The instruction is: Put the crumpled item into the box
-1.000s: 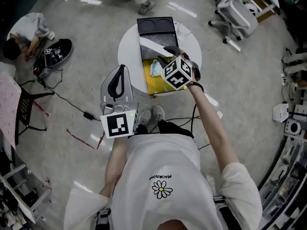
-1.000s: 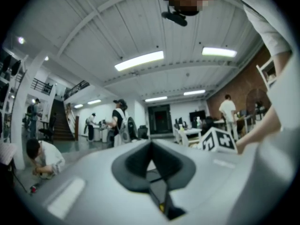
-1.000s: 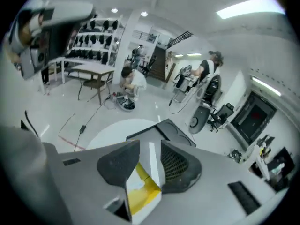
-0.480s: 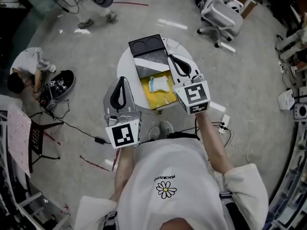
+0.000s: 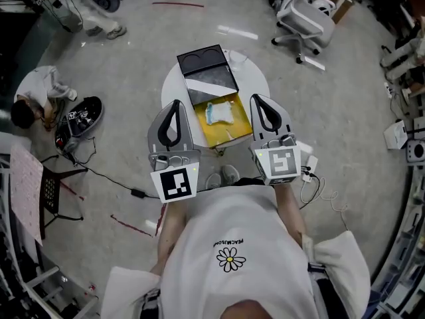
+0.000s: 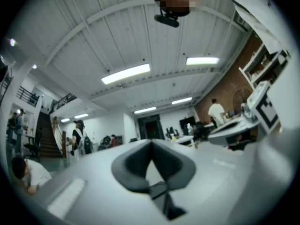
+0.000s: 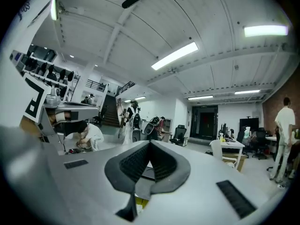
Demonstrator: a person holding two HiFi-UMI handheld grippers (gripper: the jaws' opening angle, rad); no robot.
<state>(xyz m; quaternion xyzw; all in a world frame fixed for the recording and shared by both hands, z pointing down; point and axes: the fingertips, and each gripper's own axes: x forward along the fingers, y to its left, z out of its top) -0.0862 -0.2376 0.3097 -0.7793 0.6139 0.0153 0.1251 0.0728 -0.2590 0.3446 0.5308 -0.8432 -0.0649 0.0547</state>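
Crumpled item [image 5: 218, 113] inside box [image 5: 237, 129], head view only

The right hand-held gripper [image 7: 150, 145] points level across the room, jaws together and empty

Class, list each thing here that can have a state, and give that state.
Yellow box with black lid: open, on the round white table.
Crumpled white-and-blue item: lying inside the box.
Left gripper: shut, empty.
Right gripper: shut, empty.
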